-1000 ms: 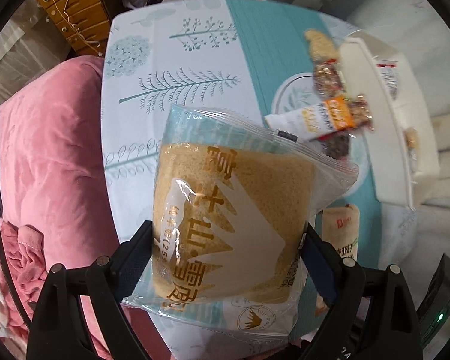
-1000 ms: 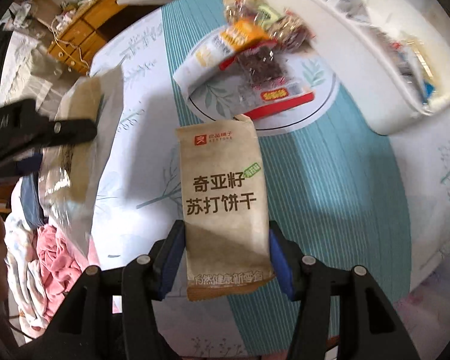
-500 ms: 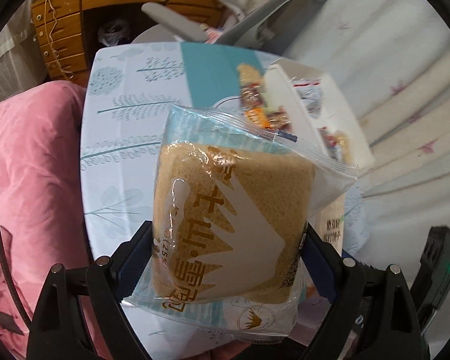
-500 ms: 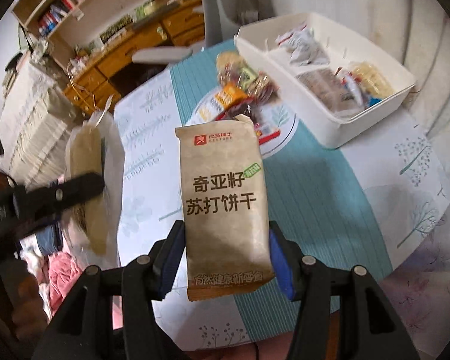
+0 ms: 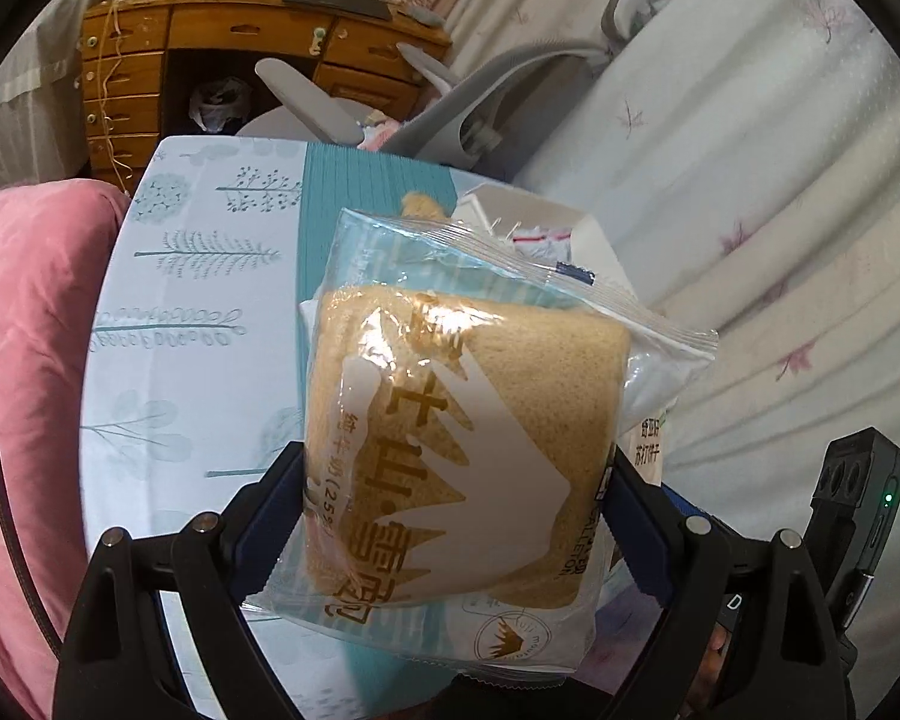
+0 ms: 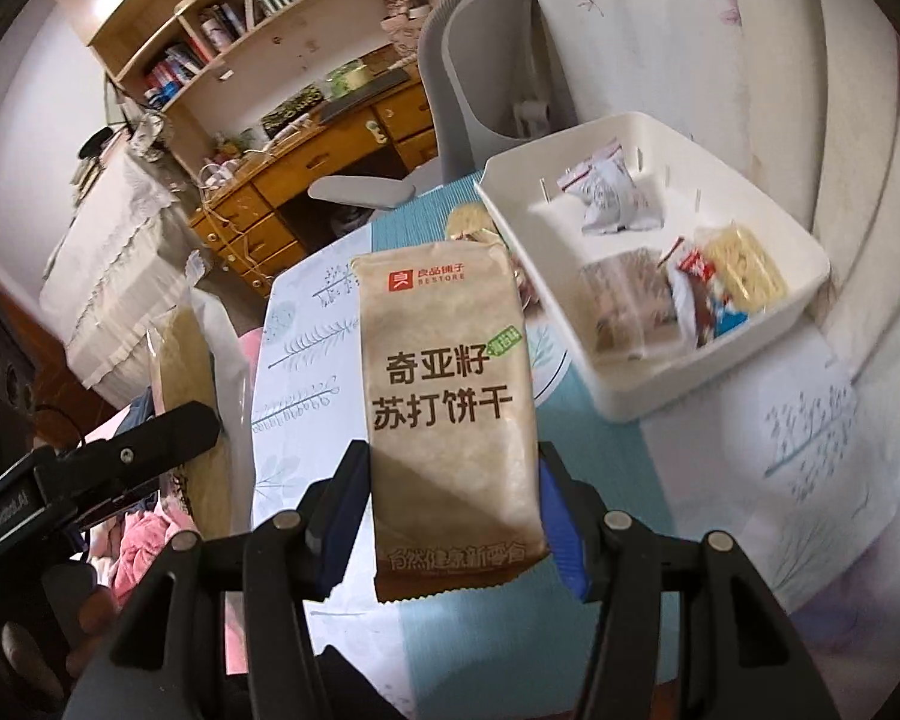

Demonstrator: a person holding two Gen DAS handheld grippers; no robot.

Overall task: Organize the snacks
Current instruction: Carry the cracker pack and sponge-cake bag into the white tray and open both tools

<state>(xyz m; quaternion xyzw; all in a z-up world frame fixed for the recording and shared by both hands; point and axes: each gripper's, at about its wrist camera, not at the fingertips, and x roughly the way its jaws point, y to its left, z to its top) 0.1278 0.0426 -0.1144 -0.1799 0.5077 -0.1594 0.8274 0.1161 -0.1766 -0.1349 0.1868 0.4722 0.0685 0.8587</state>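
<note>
left gripper (image 5: 456, 516) clamped on cake pack (image 5: 468, 450) | right gripper (image 6: 450, 516) clamped on cracker pack (image 6: 450, 408) | white bin (image 6: 768, 324) seen far right

The surface (image 6: 822, 456) wears a tree-print cloth with a teal runner (image 6: 576, 420); a white bin (image 6: 804, 294) rests at 2 o'clock.

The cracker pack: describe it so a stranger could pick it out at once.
Start at the white bin on the teal-striped table. In front of it the right gripper holds the cracker pack upright. It is tall, narrow, brown paper with a red logo, unlike the bin's clear wrappers.
</note>
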